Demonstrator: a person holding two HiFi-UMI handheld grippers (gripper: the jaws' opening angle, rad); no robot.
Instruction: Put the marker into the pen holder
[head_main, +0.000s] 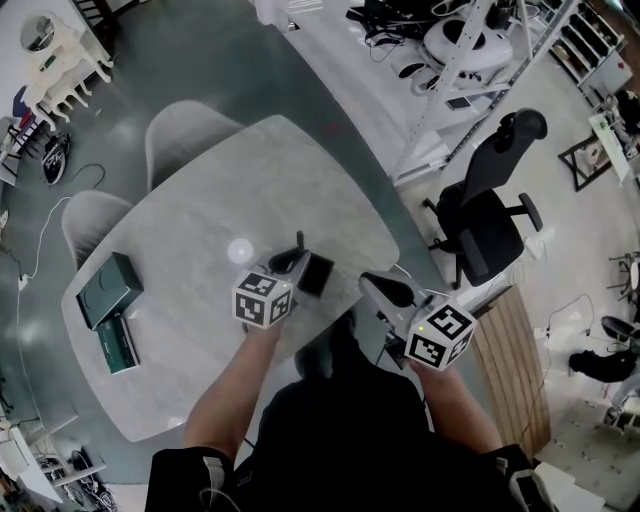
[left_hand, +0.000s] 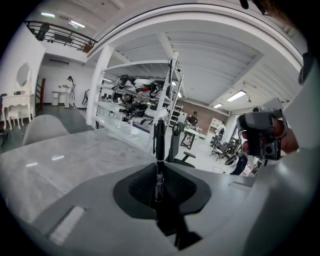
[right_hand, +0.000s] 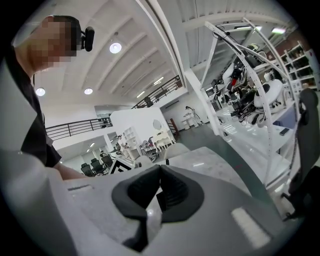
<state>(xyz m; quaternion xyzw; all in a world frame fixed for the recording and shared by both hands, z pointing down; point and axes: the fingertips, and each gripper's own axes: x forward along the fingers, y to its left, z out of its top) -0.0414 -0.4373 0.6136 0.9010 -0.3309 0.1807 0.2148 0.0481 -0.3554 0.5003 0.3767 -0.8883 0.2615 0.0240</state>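
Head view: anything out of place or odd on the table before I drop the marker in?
Nothing stands out. The marker is clamped straight in the left gripper. The black pen holder sits on the table beside it, and the green boxes lie flat near the table's left edge. The right gripper is shut on nothing.

In the head view the marker (head_main: 300, 243) is mostly hidden behind the left gripper (head_main: 291, 262), with only its top showing. In the left gripper view its lower end is lost in the dark between the jaws, and its label print is too small to be read.
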